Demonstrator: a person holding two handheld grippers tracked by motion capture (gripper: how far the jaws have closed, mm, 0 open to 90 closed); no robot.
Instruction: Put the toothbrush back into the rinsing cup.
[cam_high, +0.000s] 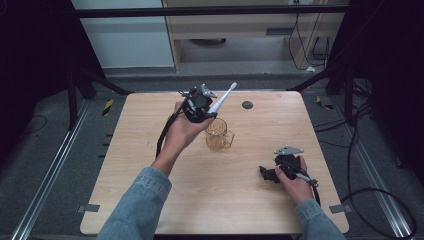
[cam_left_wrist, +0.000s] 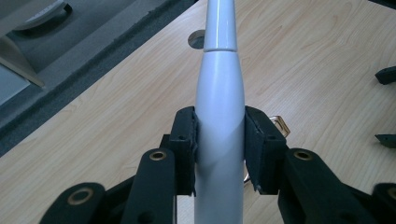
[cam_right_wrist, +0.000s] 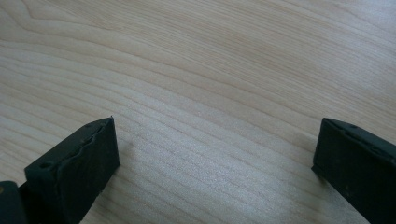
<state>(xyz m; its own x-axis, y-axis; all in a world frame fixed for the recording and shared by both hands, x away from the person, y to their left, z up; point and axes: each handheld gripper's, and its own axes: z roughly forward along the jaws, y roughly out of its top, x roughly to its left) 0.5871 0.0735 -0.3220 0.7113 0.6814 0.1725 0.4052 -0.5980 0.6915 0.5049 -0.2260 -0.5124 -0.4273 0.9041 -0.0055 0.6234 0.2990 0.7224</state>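
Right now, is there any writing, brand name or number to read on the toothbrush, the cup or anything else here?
None can be read.
White toothbrush: plain handle, no lettering.
Amber cup: no label shows.
Wooden table: bare grain, no marks.
Left hand-held gripper: no lettering shows.

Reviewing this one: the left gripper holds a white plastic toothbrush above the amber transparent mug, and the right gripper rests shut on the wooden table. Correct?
Not quite. The right gripper is open: the right gripper view shows its jaws wide apart over the bare wooden table. The rest holds: the left gripper clamps the white plastic toothbrush above the amber transparent mug.
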